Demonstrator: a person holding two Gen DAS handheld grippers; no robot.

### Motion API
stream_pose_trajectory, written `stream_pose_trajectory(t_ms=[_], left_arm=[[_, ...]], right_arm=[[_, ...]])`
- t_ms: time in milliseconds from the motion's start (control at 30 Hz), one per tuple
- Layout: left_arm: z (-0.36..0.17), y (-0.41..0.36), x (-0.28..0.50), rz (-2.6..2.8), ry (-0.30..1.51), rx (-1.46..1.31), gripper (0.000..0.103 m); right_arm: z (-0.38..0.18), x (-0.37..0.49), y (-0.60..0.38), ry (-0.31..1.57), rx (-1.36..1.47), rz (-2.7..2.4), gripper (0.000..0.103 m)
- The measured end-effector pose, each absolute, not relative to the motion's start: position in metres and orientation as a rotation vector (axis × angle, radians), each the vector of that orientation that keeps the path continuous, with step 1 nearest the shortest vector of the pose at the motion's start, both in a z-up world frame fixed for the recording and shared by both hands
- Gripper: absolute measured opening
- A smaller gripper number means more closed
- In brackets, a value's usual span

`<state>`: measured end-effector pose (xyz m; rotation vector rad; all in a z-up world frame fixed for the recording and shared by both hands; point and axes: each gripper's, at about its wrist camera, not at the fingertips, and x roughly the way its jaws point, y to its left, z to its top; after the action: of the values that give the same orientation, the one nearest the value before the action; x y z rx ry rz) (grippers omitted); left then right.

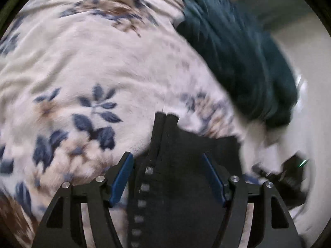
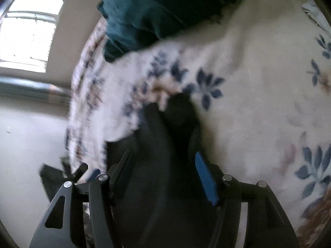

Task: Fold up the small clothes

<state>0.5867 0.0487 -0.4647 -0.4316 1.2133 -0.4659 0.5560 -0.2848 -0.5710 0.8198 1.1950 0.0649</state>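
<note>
A black garment (image 1: 182, 177) is seen bunched between the fingers of the left gripper (image 1: 168, 177); the blue pads (image 1: 122, 180) stand well apart with cloth filling the gap, so the jaws are set wide, and it cannot be told whether the cloth is actually pinched. A ribbed strip with a row of pale marks is visible along the left side of the garment, near the camera. In the right wrist view the same black garment (image 2: 165, 165) is shown heaped between the fingers of the right gripper (image 2: 163, 177); its jaws are likewise spread wide around the fabric, and a firm hold cannot be confirmed.

The garment lies on a cream blanket with blue and brown flowers (image 1: 99, 66); this covering fills most of both views (image 2: 248, 95). A dark teal cloth (image 1: 238, 57) is piled at the far right of the left view; in the right view it (image 2: 153, 16) sits at the far edge, resting on the blanket and apart from the black garment. A pale floor (image 2: 26, 144) and a bright window (image 2: 29, 31) are seen to the left. Both pictures are blurred.
</note>
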Motion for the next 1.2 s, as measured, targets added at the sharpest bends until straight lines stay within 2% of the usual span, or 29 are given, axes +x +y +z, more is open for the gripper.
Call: stream_pose_trajectory(t_ms=[33, 67, 100, 133, 300, 500, 533, 567, 600, 633, 700, 733, 767, 900, 1000, 1067, 1167, 1200], left_arm=[[-0.466, 0.039, 0.589, -0.465, 1.205, -0.37, 0.058], [-0.466, 0.032, 0.591, -0.479, 1.179, -0.333, 0.013], [-0.466, 0.027, 0.592, -0.48, 1.172, -0.3, 0.006], [-0.464, 0.025, 0.593, -0.481, 1.159, -0.283, 0.006], [-0.46, 0.035, 0.596, -0.477, 1.129, -0.292, 0.005], [-0.483, 0.029, 0.612, -0.462, 1.193, -0.237, 0.006], [-0.48, 0.028, 0.611, -0.468, 1.184, -0.226, 0.005], [-0.477, 0.028, 0.609, -0.475, 1.172, -0.215, 0.006], [-0.474, 0.028, 0.608, -0.478, 1.166, -0.211, 0.006], [-0.473, 0.029, 0.606, -0.48, 1.158, -0.212, 0.006], [-0.472, 0.03, 0.606, -0.483, 1.154, -0.221, 0.005], [-0.472, 0.031, 0.606, -0.481, 1.154, -0.223, 0.005], [-0.471, 0.031, 0.606, -0.481, 1.154, -0.226, 0.005], [-0.465, 0.033, 0.61, -0.485, 1.135, -0.235, 0.006], [-0.488, 0.03, 0.624, -0.479, 1.205, -0.244, 0.006], [-0.503, 0.029, 0.631, -0.485, 1.261, -0.276, 0.006], [-0.496, 0.049, 0.632, -0.509, 1.294, -0.44, 0.015], [-0.489, 0.061, 0.628, -0.5, 1.291, -0.487, 0.025]], right_arm=[[-0.578, 0.561, -0.283, 1.214, 0.797, 0.058, 0.063], [-0.583, 0.564, -0.282, 1.224, 0.779, 0.051, 0.051], [-0.587, 0.566, -0.281, 1.222, 0.766, 0.054, 0.023], [-0.591, 0.571, -0.276, 1.232, 0.741, 0.05, 0.014], [-0.581, 0.568, -0.275, 1.179, 0.689, 0.002, 0.009], [-0.573, 0.564, -0.279, 1.204, 0.631, -0.065, 0.009], [-0.571, 0.566, -0.279, 1.213, 0.645, -0.043, 0.011], [-0.568, 0.572, -0.277, 1.226, 0.65, -0.024, 0.02], [-0.564, 0.577, -0.275, 1.221, 0.639, -0.011, 0.035], [-0.56, 0.582, -0.273, 1.198, 0.627, 0.007, 0.041], [-0.563, 0.595, -0.265, 1.209, 0.579, 0.012, 0.043], [-0.567, 0.602, -0.26, 1.224, 0.549, 0.018, 0.04], [-0.569, 0.607, -0.257, 1.221, 0.524, 0.017, 0.006], [-0.558, 0.609, -0.249, 1.16, 0.438, -0.054, 0.006], [-0.55, 0.605, -0.254, 1.114, 0.426, -0.123, 0.005], [-0.564, 0.61, -0.257, 1.158, 0.425, -0.157, 0.005], [-0.584, 0.619, -0.265, 1.238, 0.496, -0.144, 0.007], [-0.586, 0.62, -0.27, 1.257, 0.547, -0.128, 0.009]])
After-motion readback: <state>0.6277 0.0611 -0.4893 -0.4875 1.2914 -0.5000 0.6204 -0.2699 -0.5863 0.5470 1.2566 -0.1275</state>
